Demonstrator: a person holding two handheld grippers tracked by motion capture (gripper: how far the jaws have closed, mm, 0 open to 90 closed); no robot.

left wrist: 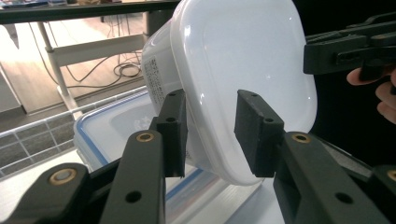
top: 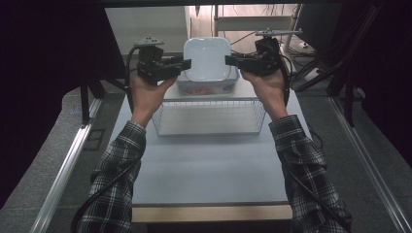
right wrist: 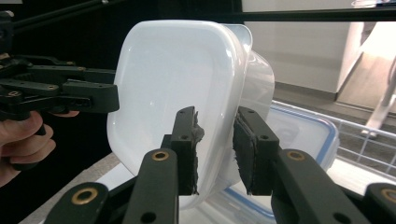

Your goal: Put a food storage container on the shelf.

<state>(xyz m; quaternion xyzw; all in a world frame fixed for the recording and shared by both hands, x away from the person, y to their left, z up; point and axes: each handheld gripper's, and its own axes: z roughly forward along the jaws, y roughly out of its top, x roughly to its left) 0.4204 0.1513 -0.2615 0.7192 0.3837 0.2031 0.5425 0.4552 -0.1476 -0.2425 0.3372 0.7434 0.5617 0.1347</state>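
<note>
Since both tongs meet the same item, the entries below run view by view.

**High view.** White lidded container: sits on top of a blue-rimmed box, at the far side of the wire basket on the table. Its outline is close to square with rounded corners, so there is no long axis for you to favour. Your left gripper stands at its left edge and your right gripper at its right edge. The two point level and inward at each other, with the container directly between them. Neither hand is the nearer; both are at the rim.

**Left gripper view.** Left gripper: jaws part open, astride the container's rim, one pad on the body side and one on the lid side. The pads sit close to the plastic but do not look to be pressing, so read this as a slack hold at most. The blue-rimmed box lies beneath, with the basket wire beyond. Your right gripper shows at the far edge of the lid.

**Right gripper view.** Right gripper: jaws likewise part open, with the container's rim between them. The frayed pad lies near the lid face, and no squeeze is evident. The box and basket are behind it, and your left gripper is opposite.

**Note.** Any coming move turns on that rim lying between each pair of jaws: close to lift, or draw straight outward to clear.
</note>
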